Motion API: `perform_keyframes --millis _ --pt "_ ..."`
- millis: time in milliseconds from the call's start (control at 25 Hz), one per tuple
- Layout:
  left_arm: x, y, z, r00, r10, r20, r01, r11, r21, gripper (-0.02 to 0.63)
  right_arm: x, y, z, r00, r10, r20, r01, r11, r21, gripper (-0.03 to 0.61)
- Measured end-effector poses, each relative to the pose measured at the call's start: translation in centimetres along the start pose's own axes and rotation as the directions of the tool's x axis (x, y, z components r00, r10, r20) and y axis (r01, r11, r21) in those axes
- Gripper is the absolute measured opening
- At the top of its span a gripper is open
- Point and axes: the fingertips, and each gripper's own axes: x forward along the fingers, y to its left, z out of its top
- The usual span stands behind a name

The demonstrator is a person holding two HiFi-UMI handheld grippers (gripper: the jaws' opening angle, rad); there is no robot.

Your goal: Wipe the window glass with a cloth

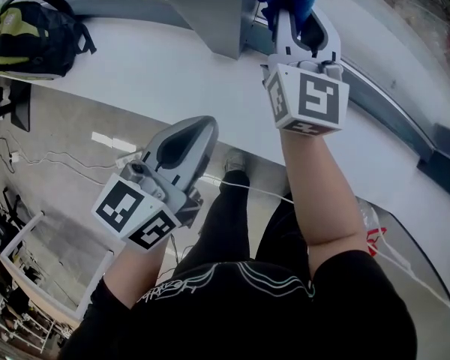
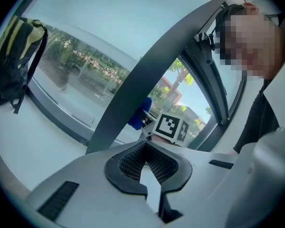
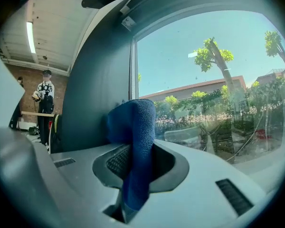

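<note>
Slumping on the white sill left of the grey post is a backpack. Below the post the left gripper idles, jaws together and empty. Right of the post, the right gripper pinches the blue cloth by the window glass. Dragging hard could tug it loose, I'd say.

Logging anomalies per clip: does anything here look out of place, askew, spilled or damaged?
Nothing looks damaged or spilled. The only stray item is a backpack lying on the white sill at the far left, away from the blue cloth clamped in the right gripper.
</note>
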Motion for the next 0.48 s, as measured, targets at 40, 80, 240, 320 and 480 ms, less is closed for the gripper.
perform_keyframes --millis 40,80,240,320,480 --pt "0.0 0.0 0.0 1.0 0.001 0.0 -0.001 1.0 0.003 0.006 0.2 0.0 -0.2 1.0 -0.003 -0.005 0.002 1.0 -0.007 0.064" --pt "0.0 0.1 0.0 1.0 0.002 0.0 -0.002 1.0 0.005 0.006 0.4 0.0 -0.4 1.0 -0.007 -0.008 0.007 1.0 -0.013 0.064" --pt "0.3 0.2 -0.2 1.0 0.003 -0.006 -0.003 1.0 0.001 0.006 0.7 -0.4 -0.6 1.0 -0.02 -0.014 0.02 0.999 -0.027 0.064" --pt "0.6 -0.1 -0.4 1.0 -0.003 -0.012 0.003 1.0 0.002 0.006 0.5 -0.7 -0.8 0.999 -0.023 -0.022 0.022 0.999 -0.032 0.064" --pt "1.5 -1.2 -0.8 1.0 -0.013 -0.027 0.013 1.0 0.014 0.006 -0.7 -2.2 -0.9 0.999 -0.042 -0.024 0.042 0.999 -0.025 0.064"
